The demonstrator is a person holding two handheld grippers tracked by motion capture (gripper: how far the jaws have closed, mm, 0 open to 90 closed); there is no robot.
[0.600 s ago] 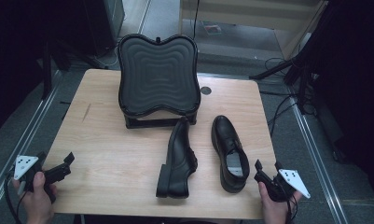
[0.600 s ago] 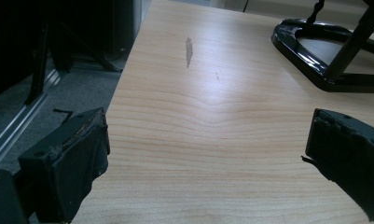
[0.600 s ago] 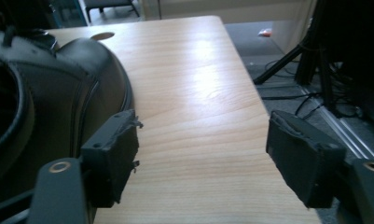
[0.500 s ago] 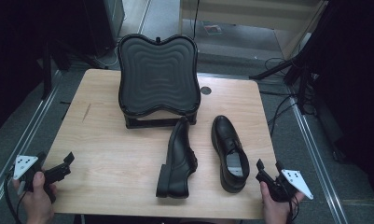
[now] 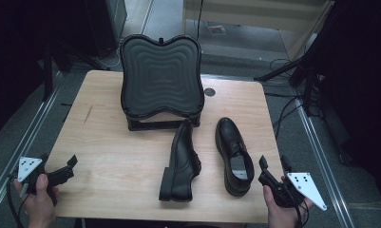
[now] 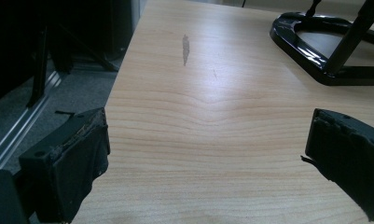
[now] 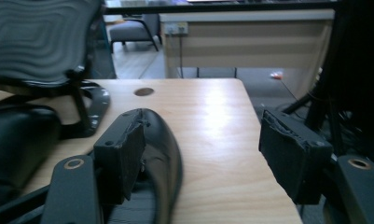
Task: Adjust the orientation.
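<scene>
My right hand-held gripper hovers at the table's near right corner, jaws apart and holding nothing. The upright black leather shoe stands just beside it at nine o'clock, heel nearest me. The second black leather shoe lies on its side farther that way. My left hand-held gripper, jaws also apart, waits well apart at the near left edge.

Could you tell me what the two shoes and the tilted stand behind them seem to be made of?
The upright shoe and the shoe lying on its side look like black polished leather or an imitation: smooth uppers with a soft sheen. The stand looks like matte dark rubber or moulded plastic with a rippled face, on a glossy black frame, probably metal or plastic. The table shows pale wood grain, possibly laminate.
</scene>
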